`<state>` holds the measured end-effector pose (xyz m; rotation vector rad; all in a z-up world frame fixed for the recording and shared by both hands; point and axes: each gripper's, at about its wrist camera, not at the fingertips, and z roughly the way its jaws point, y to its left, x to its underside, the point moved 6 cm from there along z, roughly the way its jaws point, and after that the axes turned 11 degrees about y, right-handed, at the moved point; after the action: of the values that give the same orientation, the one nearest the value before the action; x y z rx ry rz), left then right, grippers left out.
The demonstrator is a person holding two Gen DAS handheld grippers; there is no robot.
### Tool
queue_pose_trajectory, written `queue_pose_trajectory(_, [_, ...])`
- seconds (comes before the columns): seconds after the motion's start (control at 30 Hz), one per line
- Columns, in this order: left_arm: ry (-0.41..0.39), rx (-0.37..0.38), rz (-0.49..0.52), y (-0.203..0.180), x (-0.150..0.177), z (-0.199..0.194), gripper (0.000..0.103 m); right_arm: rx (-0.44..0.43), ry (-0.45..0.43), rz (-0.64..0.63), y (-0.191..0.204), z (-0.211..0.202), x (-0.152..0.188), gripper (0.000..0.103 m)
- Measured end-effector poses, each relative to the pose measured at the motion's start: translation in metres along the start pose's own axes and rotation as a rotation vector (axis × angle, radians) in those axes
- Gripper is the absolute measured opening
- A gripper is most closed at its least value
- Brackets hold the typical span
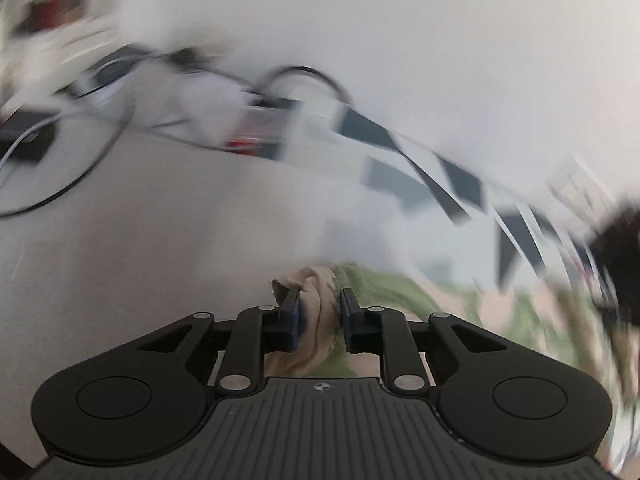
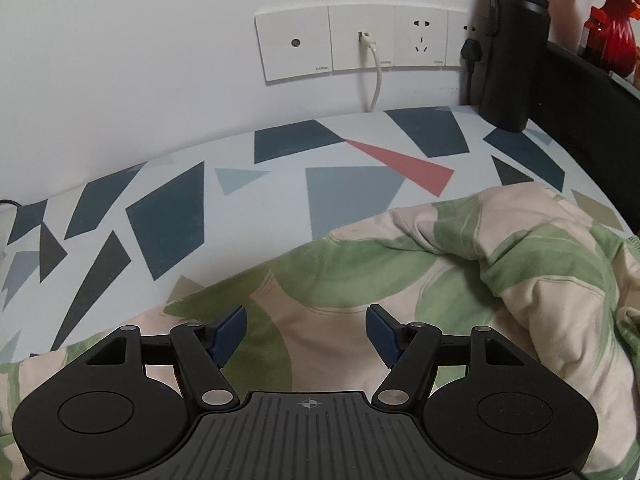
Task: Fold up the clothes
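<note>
Pinching one garment (image 1: 320, 316), left tool (image 1: 320, 312); right tool (image 2: 306, 334) gapes empty

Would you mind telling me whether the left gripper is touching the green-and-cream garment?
Touching: the left wrist view shows the left gripper pinching a bunched fold of the garment between its pads.

1. My left wrist camera looks forward and downward along its fingers (image 1: 290, 312) — close over the garment (image 1: 320, 312), badly blurred.
2. My right wrist camera angles down likewise, near the same garment (image 2: 360, 280) — both views share the patterned sheet (image 2: 168, 216).
</note>
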<state>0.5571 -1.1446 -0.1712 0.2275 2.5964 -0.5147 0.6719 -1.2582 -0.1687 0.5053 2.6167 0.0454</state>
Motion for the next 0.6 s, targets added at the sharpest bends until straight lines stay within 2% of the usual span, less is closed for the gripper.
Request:
queue_pose_trajectory(0.1, [0.106, 0.027, 0.167, -0.023, 0.027, 0.008, 0.021, 0.005, 0.013, 0.008, -0.002, 0.006, -0.001, 0.063])
queue_pose_trajectory(0.13, [0.141, 0.040, 0.191, -0.027, 0.033, 0.011, 0.021, 0.006, 0.019, 0.012, -0.002, 0.009, -0.001, 0.063])
queue_pose_trajectory(0.17, [0.155, 0.053, 0.200, -0.029, 0.036, 0.011, 0.026, 0.006, 0.022, 0.013, -0.002, 0.011, -0.001, 0.063])
queue_pose_trajectory(0.2, [0.166, 0.069, 0.205, -0.030, 0.038, 0.010, 0.037, 0.006, 0.026, 0.014, -0.001, 0.013, -0.001, 0.063])
queue_pose_trajectory(0.27, [0.162, 0.129, 0.184, -0.029, 0.037, 0.003, 0.054, 0.004, 0.028, 0.011, 0.001, 0.015, -0.001, 0.063])
queue_pose_trajectory(0.33, [0.144, 0.203, 0.140, -0.027, 0.033, -0.007, 0.056, 0.001, 0.031, 0.001, 0.003, 0.016, 0.000, 0.063])
queue_pose_trajectory(0.4, [0.129, 0.243, 0.105, -0.021, 0.028, -0.012, 0.057, 0.000, 0.035, -0.010, 0.004, 0.017, 0.001, 0.064])
queue_pose_trajectory(0.53, [0.099, 0.191, 0.022, -0.002, 0.014, -0.009, 0.057, -0.002, 0.050, -0.015, 0.005, 0.023, 0.004, 0.064])
queue_pose_trajectory(0.6, [0.084, 0.162, 0.014, 0.003, 0.008, -0.006, 0.056, -0.006, 0.058, -0.007, 0.005, 0.026, 0.006, 0.064])
